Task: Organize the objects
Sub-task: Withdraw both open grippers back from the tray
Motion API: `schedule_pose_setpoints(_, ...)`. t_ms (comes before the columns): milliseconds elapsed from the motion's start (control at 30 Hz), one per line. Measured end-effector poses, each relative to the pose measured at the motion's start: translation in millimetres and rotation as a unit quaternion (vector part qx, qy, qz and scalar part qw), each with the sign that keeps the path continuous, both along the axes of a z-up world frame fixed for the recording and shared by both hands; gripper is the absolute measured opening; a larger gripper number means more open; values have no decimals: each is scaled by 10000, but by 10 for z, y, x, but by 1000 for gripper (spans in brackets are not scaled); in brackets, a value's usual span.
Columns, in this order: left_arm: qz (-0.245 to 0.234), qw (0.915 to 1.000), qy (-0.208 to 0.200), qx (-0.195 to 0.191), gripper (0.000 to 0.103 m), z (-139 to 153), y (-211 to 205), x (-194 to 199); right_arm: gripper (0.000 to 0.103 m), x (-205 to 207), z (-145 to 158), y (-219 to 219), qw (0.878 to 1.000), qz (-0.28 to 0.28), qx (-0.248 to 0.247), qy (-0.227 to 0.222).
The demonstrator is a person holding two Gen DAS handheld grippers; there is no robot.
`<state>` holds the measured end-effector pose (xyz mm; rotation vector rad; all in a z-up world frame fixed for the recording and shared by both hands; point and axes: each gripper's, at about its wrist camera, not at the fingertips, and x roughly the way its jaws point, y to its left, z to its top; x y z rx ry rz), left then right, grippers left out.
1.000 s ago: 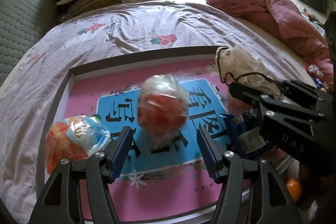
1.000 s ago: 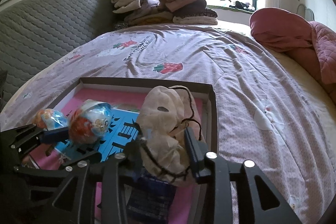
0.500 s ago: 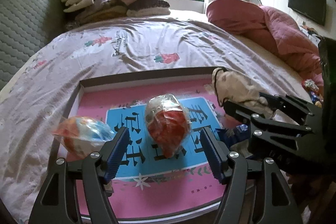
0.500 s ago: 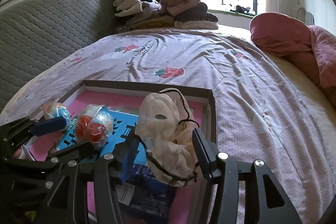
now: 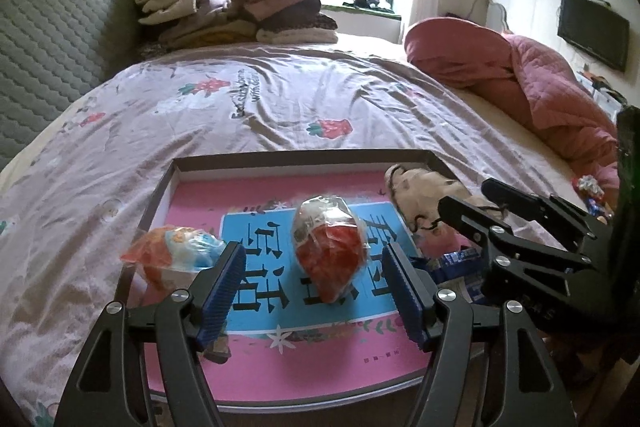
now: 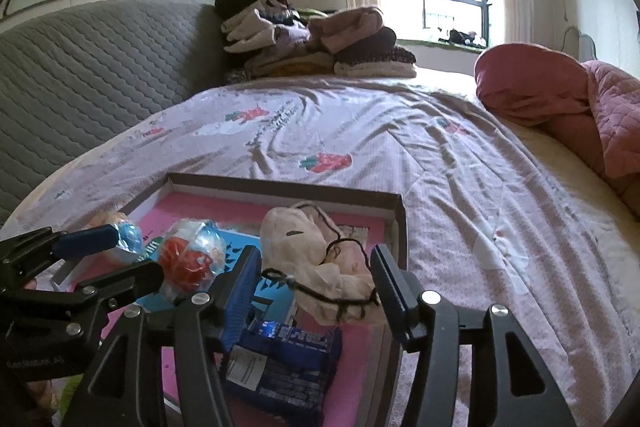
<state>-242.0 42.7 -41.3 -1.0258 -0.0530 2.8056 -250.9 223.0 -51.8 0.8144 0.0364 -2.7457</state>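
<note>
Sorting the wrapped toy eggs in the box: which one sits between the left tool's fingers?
The red wrapped egg on the blue print, in line with the open left tool. The orange-and-blue wrapped egg lies outside its left finger, by the box edge.

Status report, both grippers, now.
Left gripper open, red pack between its fingers, ungripped. Right gripper open around cloth pouch. All in tray; blue packet under right.

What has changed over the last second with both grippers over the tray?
Both grippers have drawn back with jaws open: the left gripper from the red wrapped ball, the right gripper from the beige cloth pouch. Neither holds anything. Ball, pouch and blue packet remain in the tray.
</note>
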Motion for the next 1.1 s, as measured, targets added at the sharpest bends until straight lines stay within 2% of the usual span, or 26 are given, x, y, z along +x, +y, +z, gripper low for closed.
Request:
schedule_pose_setpoints(100,108,9999,69,4,72,34,-22,44,63,48,51,-1,9999,63,-26,156)
schedule_pose_setpoints(333,320,9992,234,-46,72,151,-60,155,64,136,119,-2,9992,150,-106,344)
schedule_pose_setpoints(667,434,9983,355,-167,73,193,-43,387,64,280,285,129,9981,104,-550,268)
schedule_pose_setpoints(1100,375,9978,484,-242,73,318,26,740,64,630,527,194,9983,9,-361,457)
